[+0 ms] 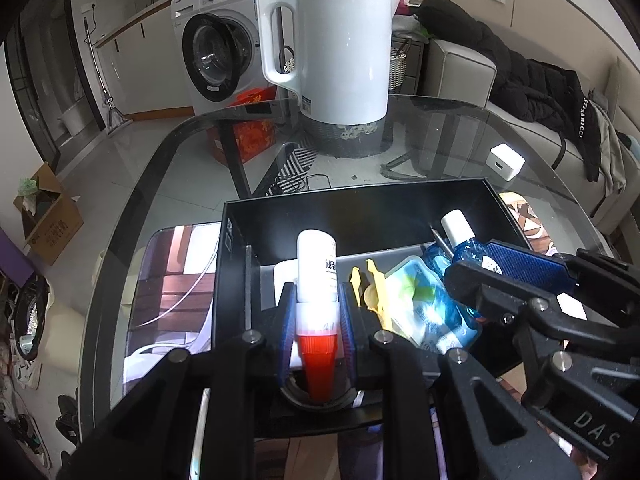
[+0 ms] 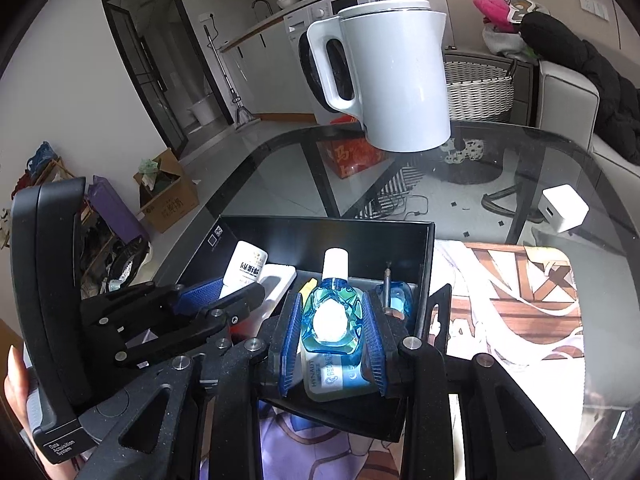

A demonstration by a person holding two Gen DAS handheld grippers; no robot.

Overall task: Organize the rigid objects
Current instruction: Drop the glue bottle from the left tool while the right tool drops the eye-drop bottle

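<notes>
1. While both grippers hang over the open black rectangular box (image 1: 400, 204), each has an item clamped: the left gripper (image 1: 316, 304) is closed on a white tube with an orange-red cap (image 1: 316, 276), and the right gripper (image 2: 332, 320) is closed on a clear blue faceted bottle with a white cap (image 2: 331, 312).
2. Already lying in the box: a flat pale sachet (image 1: 420, 300), yellow plastic pieces (image 1: 374, 284), a white flat block (image 2: 276, 280).
3. Judged outstanding: releasing both held items; a white cube charger (image 2: 564, 208) sits on the glass table (image 1: 180, 152), outside the box.
</notes>
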